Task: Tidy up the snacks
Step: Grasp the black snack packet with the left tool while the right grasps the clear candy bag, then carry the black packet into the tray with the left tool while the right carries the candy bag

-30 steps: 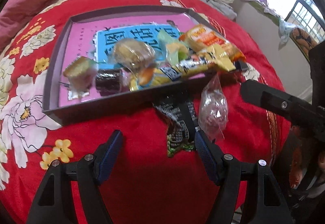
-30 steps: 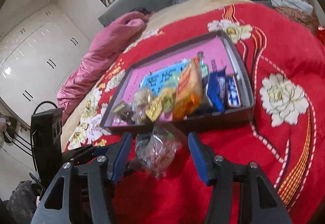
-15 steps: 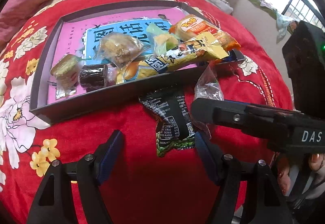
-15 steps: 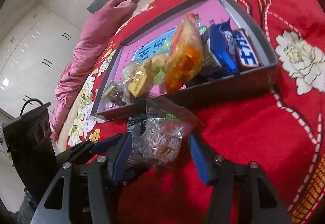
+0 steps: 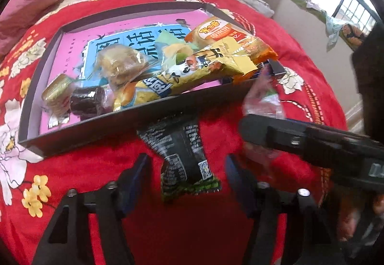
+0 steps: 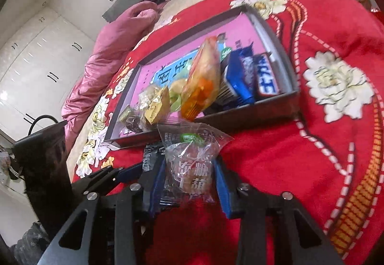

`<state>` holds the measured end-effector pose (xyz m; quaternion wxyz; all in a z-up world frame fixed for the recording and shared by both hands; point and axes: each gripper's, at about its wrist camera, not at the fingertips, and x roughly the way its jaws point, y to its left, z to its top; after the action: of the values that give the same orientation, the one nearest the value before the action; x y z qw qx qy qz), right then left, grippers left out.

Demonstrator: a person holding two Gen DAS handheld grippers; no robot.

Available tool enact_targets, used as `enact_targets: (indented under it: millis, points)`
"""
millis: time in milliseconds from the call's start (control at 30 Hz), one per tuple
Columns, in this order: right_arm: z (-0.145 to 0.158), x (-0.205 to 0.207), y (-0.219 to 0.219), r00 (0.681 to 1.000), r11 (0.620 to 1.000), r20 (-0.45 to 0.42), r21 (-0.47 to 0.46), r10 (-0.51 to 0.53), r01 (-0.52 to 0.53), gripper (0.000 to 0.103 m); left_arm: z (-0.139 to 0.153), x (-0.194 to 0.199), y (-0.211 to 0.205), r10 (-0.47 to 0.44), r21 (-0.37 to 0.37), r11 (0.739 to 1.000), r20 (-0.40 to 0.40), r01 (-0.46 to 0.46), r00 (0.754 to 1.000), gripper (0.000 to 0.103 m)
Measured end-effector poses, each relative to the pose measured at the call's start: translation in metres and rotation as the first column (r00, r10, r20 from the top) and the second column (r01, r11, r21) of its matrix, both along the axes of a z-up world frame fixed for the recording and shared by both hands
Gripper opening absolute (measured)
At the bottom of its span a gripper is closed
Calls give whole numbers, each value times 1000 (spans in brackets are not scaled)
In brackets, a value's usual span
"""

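My right claw [image 6: 189, 176] is closing around the clear snack bag [image 6: 192, 164], which sits between its blue pads; the pads look to be against the bag's sides, gripping it. My left claw [image 5: 187, 176] is closing too, with the black snack packet [image 5: 180, 154] lying flat on the red bedspread [image 5: 204, 229] between its fingers, but there is a gap on both sides, so nothing is held there yet.

Both claws tilt downward toward the bed, side by side. From the left wrist view, the right claw crosses the lower right of the picture, its finger just beside the black packet, and the clear bag sticks up behind it, blurred.

Just beyond both packets stands the dark tray [image 5: 96, 125] on the bedspread, its near wall close to the black packet's upper end. Inside it lie a long yellow packet [image 5: 182, 77], an orange bag [image 5: 223, 34], a wrapped cake [image 5: 120, 65], a dark brown sweet [image 5: 88, 101] and blue packets [image 6: 242, 73]. A pink quilt [image 6: 110, 49] lies beyond the tray.
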<state>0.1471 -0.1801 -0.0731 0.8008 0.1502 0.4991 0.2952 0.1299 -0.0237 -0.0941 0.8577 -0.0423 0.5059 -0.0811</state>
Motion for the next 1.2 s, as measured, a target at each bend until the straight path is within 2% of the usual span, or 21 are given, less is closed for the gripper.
enact_targets:
  millis: [33, 167, 267, 500, 633, 733, 933, 1200]
  points:
    - [3, -1, -2, 1000, 1000, 7, -2, -7, 7, 39, -1, 2, 0, 12, 18, 1000, -3, -12, 1000, 50]
    - [12, -5, -12, 999, 1000, 24, 17, -24, 24, 40, -3, 5, 9, 36, -24, 999, -9, -36, 999, 38]
    - [20, -11, -21, 998, 998, 41, 42, -39, 37, 40, 4, 0, 21, 41, -96, 995, -4, -42, 999, 37]
    - [44, -14, -34, 985, 994, 154, 87, -73, 60, 40, 37, -21, 45, 66, -169, 984, 64, -54, 996, 37]
    - [56, -12, -32, 974, 994, 217, 99, -72, 51, 40, 62, -26, 62, 115, -168, 982, 141, -91, 983, 37]
    - [62, -9, -24, 965, 996, 257, 78, -56, 37, 40, 71, -26, 79, 159, -153, 979, 170, -133, 973, 37]
    - [62, -5, 3, 960, 998, 281, 56, 0, -17, 40, 69, -17, 113, 251, -152, 962, 168, -227, 953, 37]
    - [60, -5, 41, 944, 996, 319, 2, 83, -88, 40, 58, -6, 131, 288, -127, 955, 171, -269, 942, 37]
